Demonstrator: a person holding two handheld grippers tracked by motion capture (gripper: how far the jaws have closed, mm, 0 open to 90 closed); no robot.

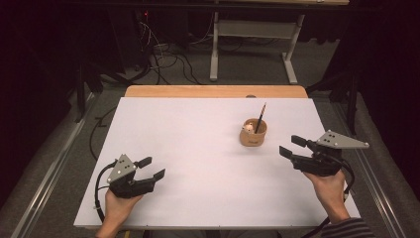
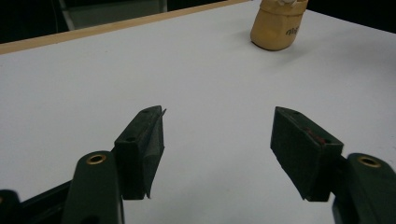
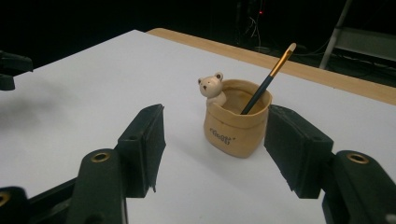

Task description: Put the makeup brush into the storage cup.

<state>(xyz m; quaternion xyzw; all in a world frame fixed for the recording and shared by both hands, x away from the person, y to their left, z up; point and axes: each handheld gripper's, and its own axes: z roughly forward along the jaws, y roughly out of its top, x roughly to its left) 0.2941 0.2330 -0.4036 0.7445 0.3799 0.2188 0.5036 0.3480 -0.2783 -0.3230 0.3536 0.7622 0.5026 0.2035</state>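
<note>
A tan pen holder [image 1: 253, 133] shaped like a small sack stands on the white table [image 1: 198, 148], right of centre. A little bear figure [image 3: 212, 87] peeks over its rim and a dark brush [image 3: 266, 80] leans inside it. My right gripper [image 1: 290, 146] is open just right of the holder, jaws pointing at it; the holder [image 3: 236, 123] stands a short way beyond the open gripper [image 3: 215, 144]. My left gripper [image 1: 151, 167] rests open near the front left, nothing between its jaws [image 2: 217, 149]. The holder [image 2: 277, 25] lies far off in the left gripper view.
A wooden strip [image 1: 215, 91] borders the table's far edge. Beyond it are a white desk frame [image 1: 252, 44] and loose cables [image 1: 168, 57] on the floor. Each gripper is held by a hand coming from the table's front edge.
</note>
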